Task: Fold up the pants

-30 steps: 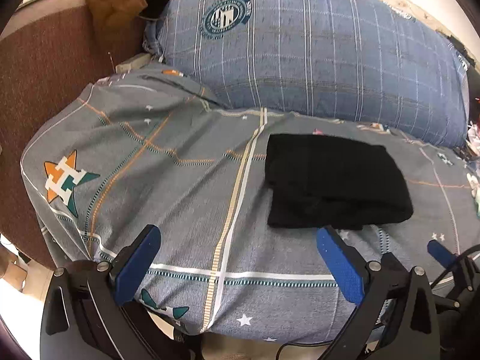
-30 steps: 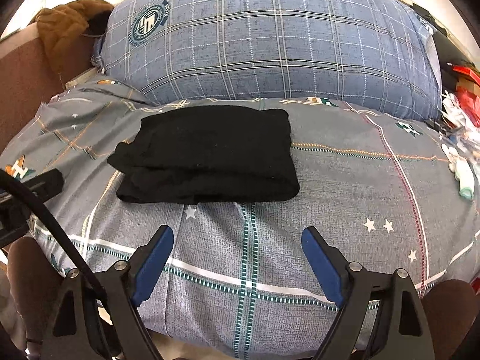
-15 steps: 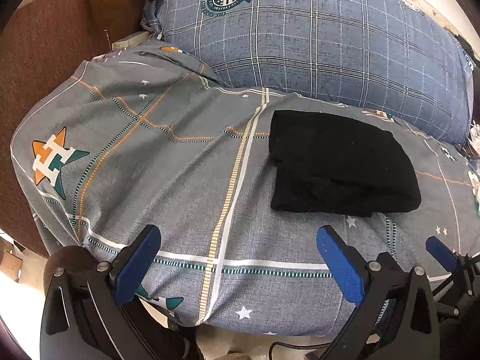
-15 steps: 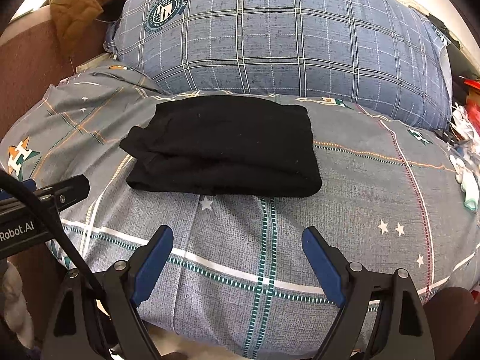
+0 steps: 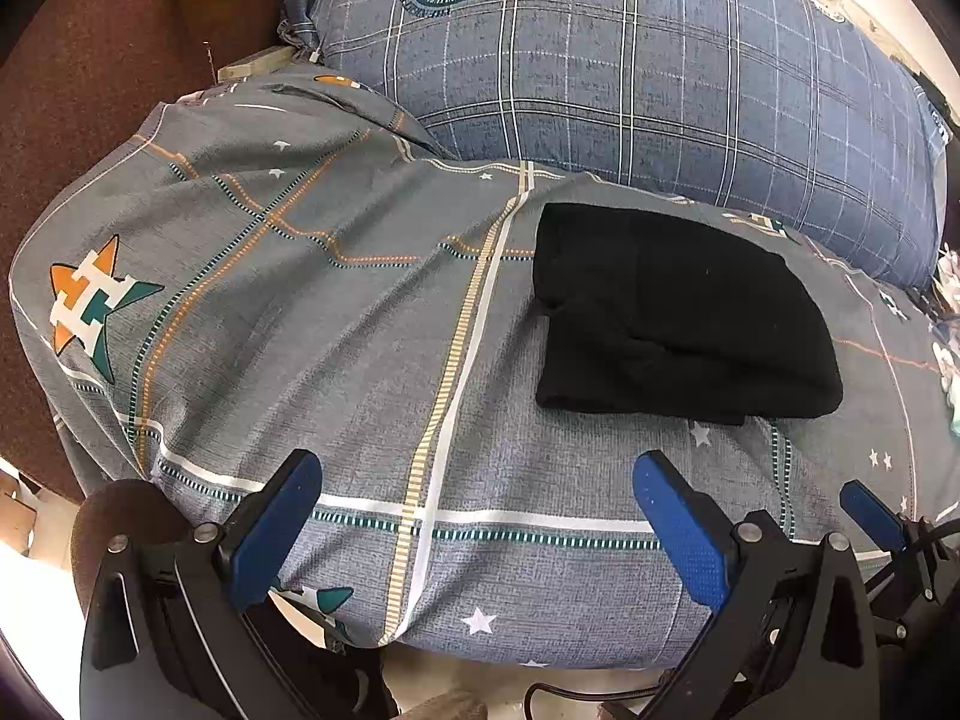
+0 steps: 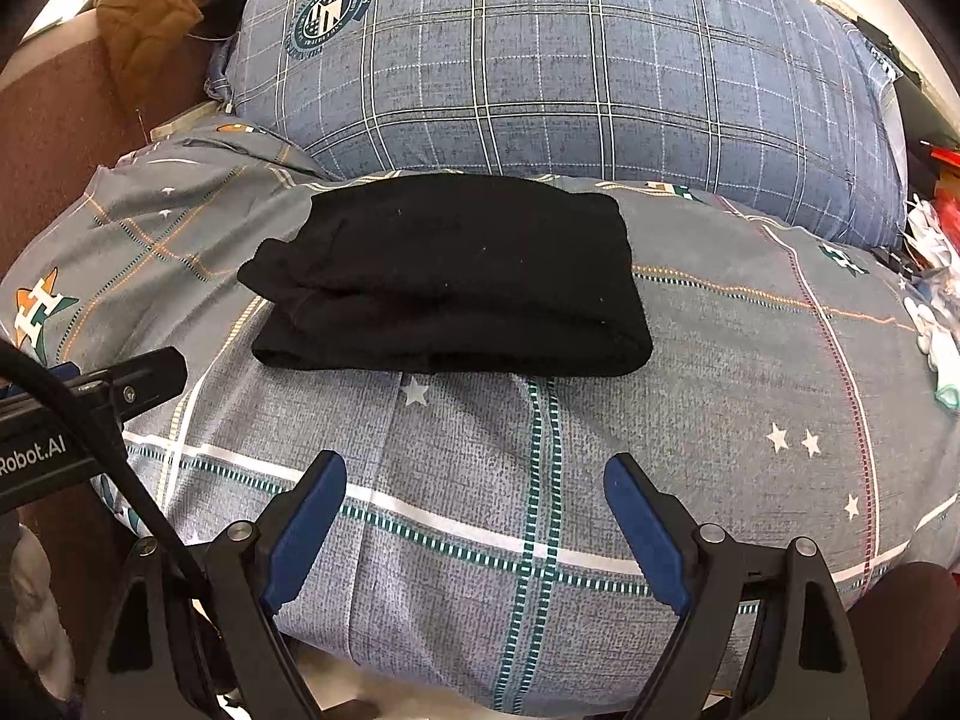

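Grey patterned bedding (image 5: 336,360), printed with stars and crossed by white, teal and orange stripes, covers a soft raised surface that fills both wrist views. Nearest the cameras, the left gripper (image 5: 474,510) and the right gripper (image 6: 474,510) each hover above the front edge of this bedding with their blue-padded fingers spread wide apart and nothing between them. Part of the left gripper's black body also shows at the left edge of the right wrist view. Beyond the fingers, clear of both tools, lies a pair of black soft-fabric pants (image 6: 456,282), folded into a compact, roughly rectangular stack with layered edges facing the left side. From the left gripper the stack (image 5: 678,312) sits ahead and to the right; from the right gripper it sits straight ahead, slightly left. Behind it rests a large blue plaid pillow (image 6: 570,60) bearing a round crest, and a brown garment (image 6: 150,18) lies at the far left corner. Judging by the tidy stack, the folding looks essentially finished. Doing this step well likely means keeping both grippers off the cloth so the layers stay aligned, or pressing only lightly if the left edges need squaring.
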